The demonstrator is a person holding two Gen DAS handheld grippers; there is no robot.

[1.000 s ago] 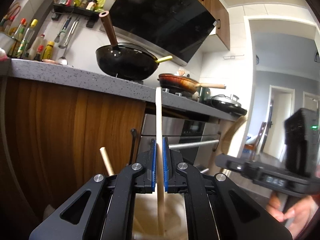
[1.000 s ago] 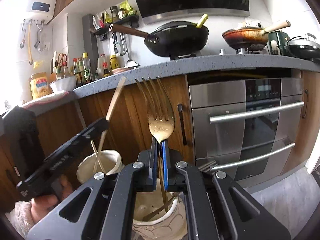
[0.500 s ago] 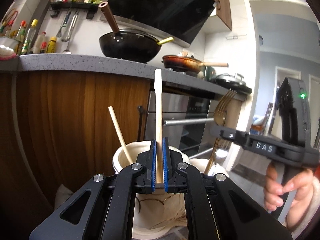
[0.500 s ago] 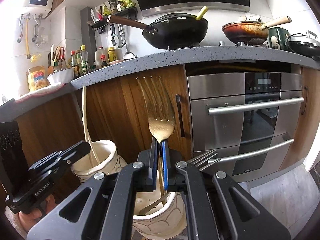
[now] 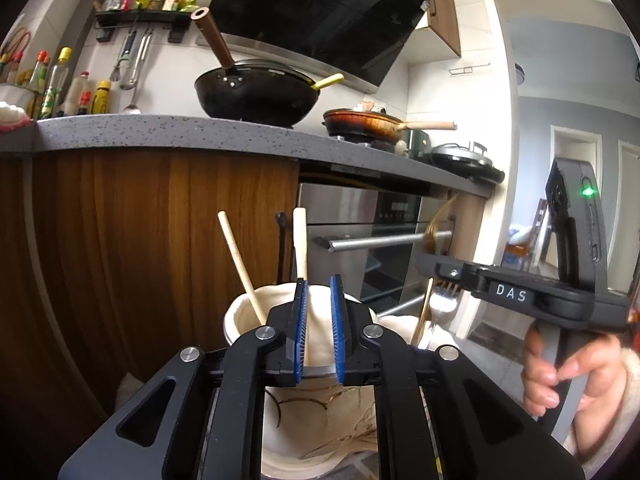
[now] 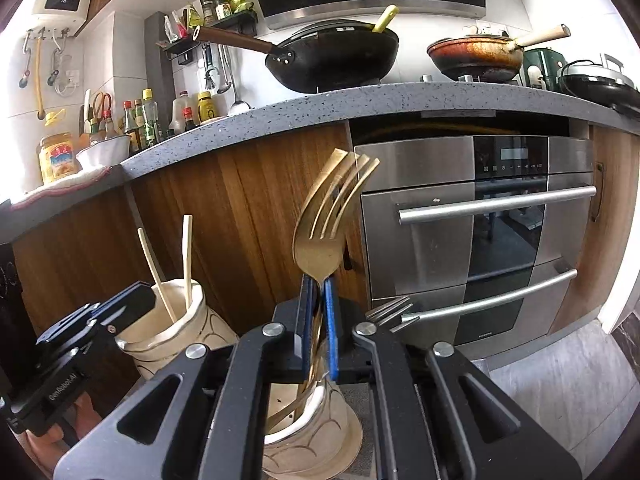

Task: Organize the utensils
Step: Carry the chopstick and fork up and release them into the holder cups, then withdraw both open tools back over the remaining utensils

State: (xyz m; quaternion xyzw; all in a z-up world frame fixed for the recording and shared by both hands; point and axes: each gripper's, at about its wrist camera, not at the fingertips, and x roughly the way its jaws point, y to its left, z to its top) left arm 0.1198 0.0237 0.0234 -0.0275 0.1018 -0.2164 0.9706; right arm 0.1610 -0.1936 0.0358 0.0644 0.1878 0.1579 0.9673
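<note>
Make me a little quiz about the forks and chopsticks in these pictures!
1. True or false: the left gripper is clamped on a chopstick.
2. In the right wrist view, how many chopsticks stand in the left cream holder?
3. The gold fork has its tines pointing: A) up, B) down, C) flat sideways.
Key: 1 false, it is open; 2 two; 3 A.

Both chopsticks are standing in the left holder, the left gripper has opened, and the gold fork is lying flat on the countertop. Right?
Not quite. The gold fork is not on the countertop: in the right wrist view it leans up between the right gripper fingers, over the right holder. Both chopsticks do stand in the left holder, and the left gripper is open.
</note>
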